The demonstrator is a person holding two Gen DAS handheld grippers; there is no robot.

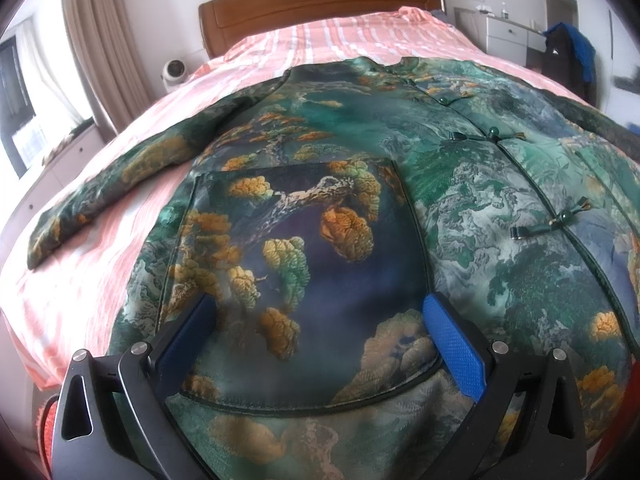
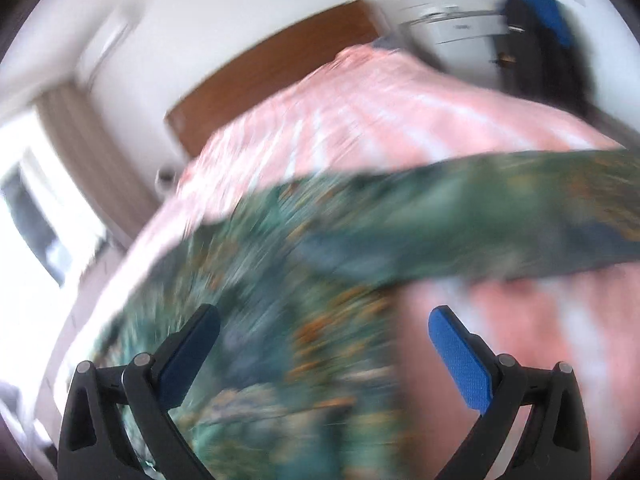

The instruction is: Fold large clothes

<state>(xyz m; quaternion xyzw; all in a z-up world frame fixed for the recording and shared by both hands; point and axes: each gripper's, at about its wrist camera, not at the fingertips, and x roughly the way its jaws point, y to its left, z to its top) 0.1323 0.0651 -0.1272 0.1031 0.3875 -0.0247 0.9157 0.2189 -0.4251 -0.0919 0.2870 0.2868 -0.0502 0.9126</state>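
A large green jacket with a pine-and-mountain print, knot buttons and a front patch pocket lies spread flat on the bed, collar toward the headboard. Its left sleeve stretches out to the left. My left gripper is open and empty, just above the pocket near the hem. In the blurred right wrist view the jacket lies below, with its right sleeve stretched to the right. My right gripper is open and empty over the jacket's right edge.
The bed has a pink striped sheet and a wooden headboard. A curtain and window are at the left. A white cabinet and a dark chair with blue cloth stand at the right.
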